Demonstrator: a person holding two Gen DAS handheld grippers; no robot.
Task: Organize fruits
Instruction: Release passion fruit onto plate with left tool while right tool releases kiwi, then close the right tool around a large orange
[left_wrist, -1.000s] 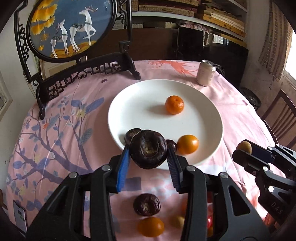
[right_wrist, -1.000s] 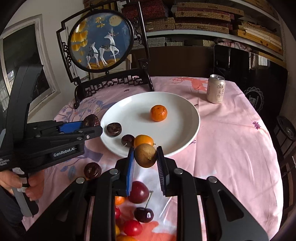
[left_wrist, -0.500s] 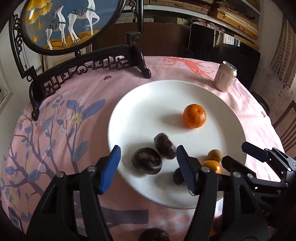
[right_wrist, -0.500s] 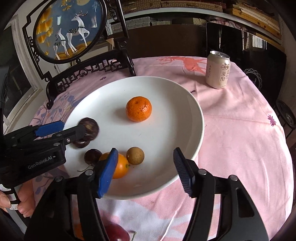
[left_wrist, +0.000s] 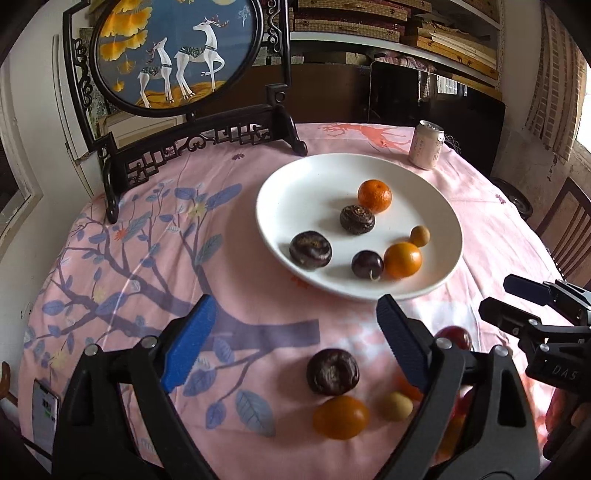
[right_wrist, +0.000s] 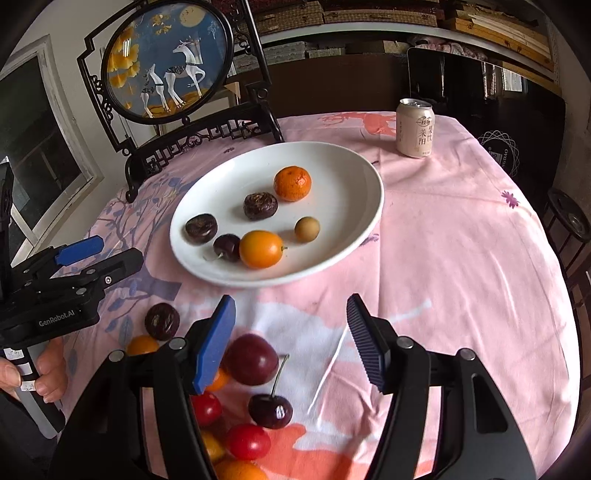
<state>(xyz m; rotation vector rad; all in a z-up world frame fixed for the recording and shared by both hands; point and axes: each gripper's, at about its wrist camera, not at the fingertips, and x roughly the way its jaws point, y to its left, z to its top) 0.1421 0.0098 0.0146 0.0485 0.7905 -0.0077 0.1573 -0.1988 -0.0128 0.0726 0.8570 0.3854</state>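
Six fruits sit on the white plate: a mandarin, two dark water chestnuts, a cherry, a kumquat and a longan. Roughly half the job looks left, since the pink tablecloth near the camera holds another water chestnut, a kumquat, a longan, a plum, a stemmed cherry and cherry tomatoes. The left gripper and right gripper both gape wide, empty, above these loose fruits.

In the left wrist view, the left gripper's right finger covers most of a dark red plum and several fruits behind it. In the right wrist view, an orange fruit is cut off by the bottom edge, and the small print on the drink can is unreadable.
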